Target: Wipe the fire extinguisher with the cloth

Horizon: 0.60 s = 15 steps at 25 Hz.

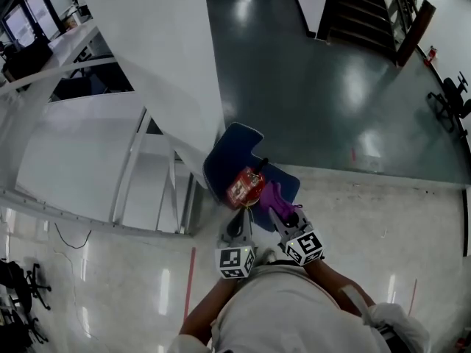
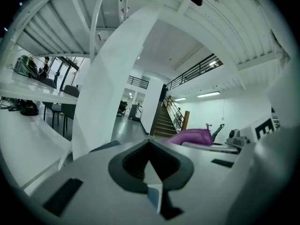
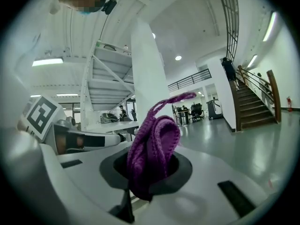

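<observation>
A red fire extinguisher [image 1: 246,185] lies on a blue chair [image 1: 232,149] just ahead of me. My right gripper [image 1: 274,212] is shut on a purple knitted cloth [image 1: 272,195], which hangs right beside the extinguisher. In the right gripper view the cloth [image 3: 154,149] bunches up out of the shut gripper [image 3: 149,172], with a loose loop sticking up. My left gripper [image 1: 242,214] points at the extinguisher's near end; its jaws [image 2: 149,146] are shut with nothing between them. From the left gripper view the cloth [image 2: 192,136] shows to the right. The extinguisher is out of both gripper views.
A white staircase frame and pillar [image 1: 169,87] stand close on the left of the chair. Dark glossy floor [image 1: 316,87] stretches beyond, with stairs [image 1: 364,9] at the far right and an office chair [image 1: 450,98] at the right edge. A red line [image 1: 190,278] marks the pale floor near me.
</observation>
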Tool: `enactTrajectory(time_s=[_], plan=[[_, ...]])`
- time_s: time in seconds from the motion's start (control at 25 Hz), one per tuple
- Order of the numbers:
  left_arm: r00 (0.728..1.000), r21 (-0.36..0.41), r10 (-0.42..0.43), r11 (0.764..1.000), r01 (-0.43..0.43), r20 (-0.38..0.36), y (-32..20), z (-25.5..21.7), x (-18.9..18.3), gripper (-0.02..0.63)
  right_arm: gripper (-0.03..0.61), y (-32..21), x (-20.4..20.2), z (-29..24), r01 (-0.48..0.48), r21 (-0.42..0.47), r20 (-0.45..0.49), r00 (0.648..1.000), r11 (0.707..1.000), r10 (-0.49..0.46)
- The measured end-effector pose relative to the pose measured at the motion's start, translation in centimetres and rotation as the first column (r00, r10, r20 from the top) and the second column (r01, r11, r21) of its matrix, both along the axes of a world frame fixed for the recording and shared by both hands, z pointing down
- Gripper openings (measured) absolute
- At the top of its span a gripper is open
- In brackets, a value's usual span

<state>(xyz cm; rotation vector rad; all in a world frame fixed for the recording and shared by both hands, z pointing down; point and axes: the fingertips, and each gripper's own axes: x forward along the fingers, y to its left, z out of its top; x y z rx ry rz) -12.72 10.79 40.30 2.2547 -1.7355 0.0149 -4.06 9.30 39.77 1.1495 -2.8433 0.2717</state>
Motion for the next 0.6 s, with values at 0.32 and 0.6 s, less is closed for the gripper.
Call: enactTrajectory(time_s=[0.32,0.6], plan=[[1.000,-0.005,0.012,1.000,-0.012,-0.002,-0.02,0.39,-0.26,0.005,0.057,0.29,0.14,0.27,0.014,0.006,-0.005,1.000,1.000,-0.014],[1.000,-0.013,0.026,1.000,-0.026,-0.004,0.09,0.58,-0.21,0.005,0.057,0.75,-0.25,0.22,0.035,0.011,0.004,0.999,0.999,-0.035]])
